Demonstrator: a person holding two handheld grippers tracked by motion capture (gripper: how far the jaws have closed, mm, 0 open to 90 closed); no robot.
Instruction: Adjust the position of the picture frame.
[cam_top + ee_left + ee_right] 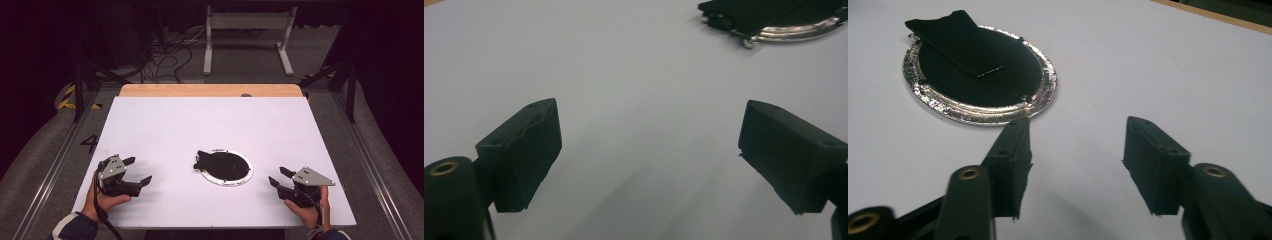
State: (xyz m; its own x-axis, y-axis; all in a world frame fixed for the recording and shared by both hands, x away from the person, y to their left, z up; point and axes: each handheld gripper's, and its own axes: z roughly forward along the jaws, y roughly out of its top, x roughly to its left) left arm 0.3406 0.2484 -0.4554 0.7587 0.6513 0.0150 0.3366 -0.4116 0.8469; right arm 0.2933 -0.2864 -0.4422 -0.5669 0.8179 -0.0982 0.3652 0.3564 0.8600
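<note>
White counter (200,125), silver-rimmed black round dish (226,166) near its centre with a black flat piece (205,158) across its left edge, left gripper (136,170) and right gripper (278,177) flanking it, jaws wide, holding nothing.

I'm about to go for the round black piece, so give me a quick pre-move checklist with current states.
1. Left tool open, holding nothing: ok.
2. Right tool open, holding nothing: ok.
3. Silver-rimmed black disc lies flat between both tools, on the white table: ok.
4. Black flap lies across the disc, overhanging its rim: ok.
5. Path from each tool to the disc free: ok.
6. Whether the flap is attached to the disc: cannot tell.
</note>
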